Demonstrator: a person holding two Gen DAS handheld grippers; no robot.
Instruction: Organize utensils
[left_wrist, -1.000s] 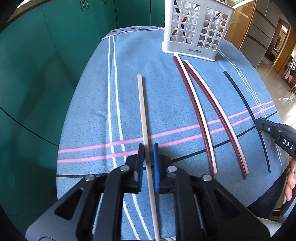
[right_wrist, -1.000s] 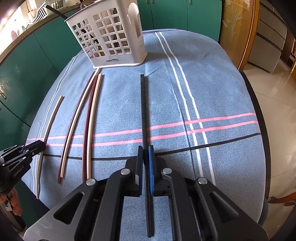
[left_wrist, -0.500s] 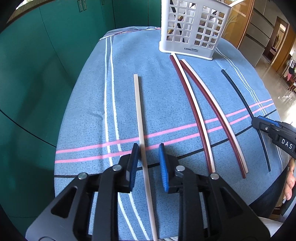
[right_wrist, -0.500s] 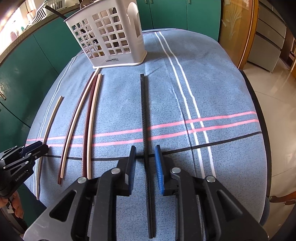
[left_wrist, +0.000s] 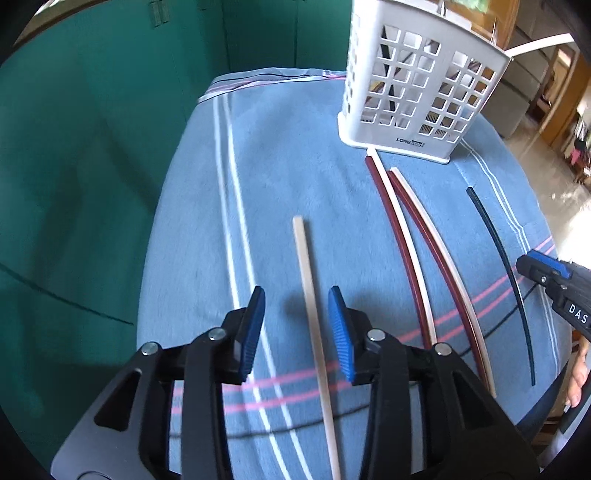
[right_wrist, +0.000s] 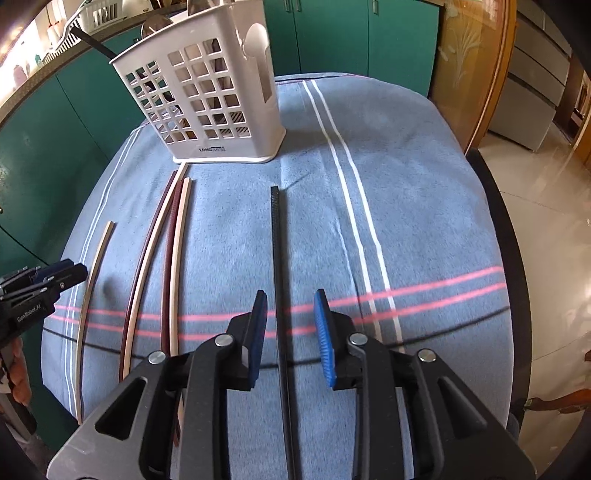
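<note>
on the blue-clothed worktop (right_wrist: 424, 221), the cream chopstick (left_wrist: 308, 280) lies between the spread fingers of the left gripper (left_wrist: 297, 330), untouched. the black chopstick (right_wrist: 276, 258) lies likewise between the right gripper (right_wrist: 290, 328)'s wide-apart fingers, near the white basket (right_wrist: 207, 103).

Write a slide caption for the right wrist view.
Open right tool straddles a black stick before a white caddy.

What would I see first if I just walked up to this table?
First, the tall white basket standing at the far end of the blue striped cloth. Then the long chopsticks in front of it: a cream one under the open left gripper, a black one under the open right gripper.
</note>
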